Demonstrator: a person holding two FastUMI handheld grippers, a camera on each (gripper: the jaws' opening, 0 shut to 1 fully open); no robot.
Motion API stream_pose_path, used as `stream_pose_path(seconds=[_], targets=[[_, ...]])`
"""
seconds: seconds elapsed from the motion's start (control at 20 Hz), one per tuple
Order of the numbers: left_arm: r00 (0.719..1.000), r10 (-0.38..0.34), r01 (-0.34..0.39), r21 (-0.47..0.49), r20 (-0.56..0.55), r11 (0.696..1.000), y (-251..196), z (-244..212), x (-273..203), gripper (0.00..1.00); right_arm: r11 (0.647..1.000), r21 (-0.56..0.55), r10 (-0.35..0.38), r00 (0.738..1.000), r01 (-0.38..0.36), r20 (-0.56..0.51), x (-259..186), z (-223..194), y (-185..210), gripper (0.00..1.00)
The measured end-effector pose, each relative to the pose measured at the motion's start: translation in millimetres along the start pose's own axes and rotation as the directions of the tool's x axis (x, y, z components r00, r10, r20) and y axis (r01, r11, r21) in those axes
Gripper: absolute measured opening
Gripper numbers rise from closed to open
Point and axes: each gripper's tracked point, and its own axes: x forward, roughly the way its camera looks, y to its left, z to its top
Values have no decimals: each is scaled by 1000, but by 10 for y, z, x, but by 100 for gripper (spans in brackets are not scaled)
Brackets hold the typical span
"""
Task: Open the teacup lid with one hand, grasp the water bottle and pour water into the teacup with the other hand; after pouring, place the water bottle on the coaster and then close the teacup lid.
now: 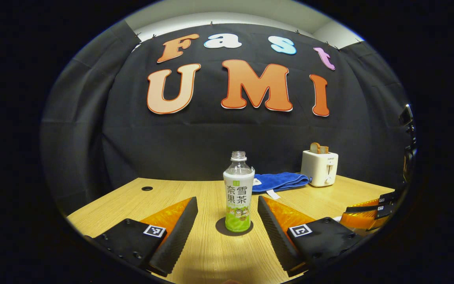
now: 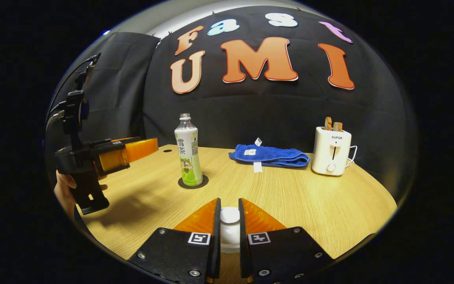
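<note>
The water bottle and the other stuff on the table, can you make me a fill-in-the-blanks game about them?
1. The water bottle stands upright on a round dark ____.
2. The bottle's neck has no ____ on it.
3. The blue towel lies between the bottle and the white ____.
4. The right gripper has its fingers closed around the white knob of the teacup ____.

Missing words: coaster; cap; toaster; lid
</note>
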Motion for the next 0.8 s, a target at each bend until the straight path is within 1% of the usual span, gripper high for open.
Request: stream_pose_path(seconds=[0.3, 0.4, 0.6, 0.7, 0.75, 0.8], targets=[[1000, 21, -21, -2, 0, 1000, 61, 19, -81, 98, 1000, -3, 5, 1000, -5, -3, 22, -46, 0, 20], [1000, 25, -25, -3, 1, 1000, 53, 33, -110, 98, 1000, -24, 1, 1000, -1, -2, 25, -56, -12, 22], [999, 30, -30, 2, 22, 1000, 15, 136, -196, 98, 1000, -28, -2, 1000, 2, 14, -10, -11, -11, 27], [999, 27, -27, -3, 39, 1000, -5, 249, -253, 97, 1000, -29, -5, 998, 7, 56, -77, 130, -36, 33], [998, 30, -30, -2, 47, 1000, -8, 295, -278, 98, 1000, -27, -7, 997, 9, 78, -125, 210, -47, 40], [998, 33, -33, 2, 57, 999, -16, 366, -319, 98, 1000, -17, -8, 995, 9, 103, -167, 293, -65, 43]])
